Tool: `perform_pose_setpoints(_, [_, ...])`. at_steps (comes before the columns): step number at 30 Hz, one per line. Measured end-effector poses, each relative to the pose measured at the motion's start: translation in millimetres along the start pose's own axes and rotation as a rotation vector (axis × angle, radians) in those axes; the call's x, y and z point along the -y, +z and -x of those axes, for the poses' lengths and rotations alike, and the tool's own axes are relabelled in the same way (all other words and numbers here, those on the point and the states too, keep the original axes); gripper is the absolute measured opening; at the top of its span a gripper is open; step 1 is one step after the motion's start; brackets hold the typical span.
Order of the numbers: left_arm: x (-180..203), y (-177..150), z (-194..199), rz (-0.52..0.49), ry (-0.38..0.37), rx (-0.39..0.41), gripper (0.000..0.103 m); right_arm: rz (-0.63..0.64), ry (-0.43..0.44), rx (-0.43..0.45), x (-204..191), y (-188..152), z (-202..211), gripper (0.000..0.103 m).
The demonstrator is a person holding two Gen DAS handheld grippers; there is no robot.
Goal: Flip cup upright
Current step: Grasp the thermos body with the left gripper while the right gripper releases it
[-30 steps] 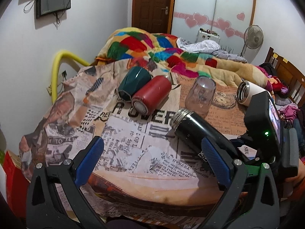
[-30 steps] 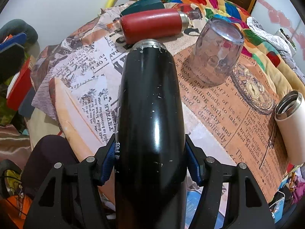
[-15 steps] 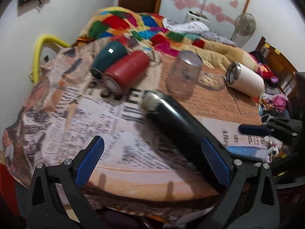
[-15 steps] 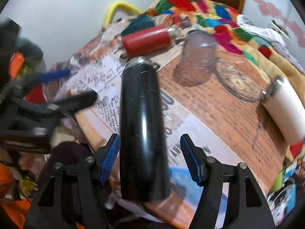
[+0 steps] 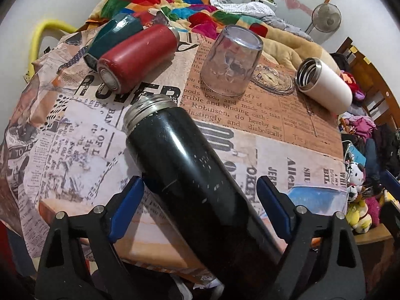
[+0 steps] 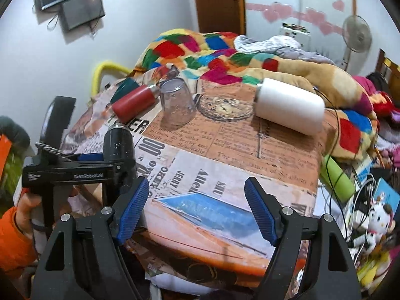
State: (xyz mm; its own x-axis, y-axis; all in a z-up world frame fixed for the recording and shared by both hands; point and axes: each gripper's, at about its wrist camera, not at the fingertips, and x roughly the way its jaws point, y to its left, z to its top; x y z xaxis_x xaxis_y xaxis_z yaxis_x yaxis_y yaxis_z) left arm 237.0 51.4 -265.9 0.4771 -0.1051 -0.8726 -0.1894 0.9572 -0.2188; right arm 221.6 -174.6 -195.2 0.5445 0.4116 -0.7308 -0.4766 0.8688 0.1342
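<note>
We see the tabletop [image 5: 295,130] under a newspaper-print cloth, its near edge just ahead of both grippers, with open room at the middle right. The black flask [image 5: 190,175] lies tilted, mouth toward eleven o'clock, its base overhanging that edge. Our left gripper [image 5: 200,210] has its fingers spread around the flask; we cannot tell whether they touch. Our right gripper [image 6: 196,207] is spread, holding nothing. At twelve o'clock stands the clear cup [image 5: 231,61], upside down, between the red flask [image 5: 137,56] and white flask [image 5: 325,82].
</note>
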Motion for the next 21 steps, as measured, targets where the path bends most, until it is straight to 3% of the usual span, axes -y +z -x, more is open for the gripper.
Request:
perform_pose_setpoints(3, [6,7,-13,-0.036,0.039,-0.026,0.083,-0.025,0.006,0.01,6,-6,3,0.076])
perform_pose_setpoints(15, [30,24,-36,-0.093,-0.003,-0.074,0.065,-0.065,0.005,0.02,10,-15,12,0.076])
perform_pose_setpoints(21, [49,23,-6,-0.189,0.032,0.015,0.064,-0.062,-0.022,0.034,10,-13,19,0.076])
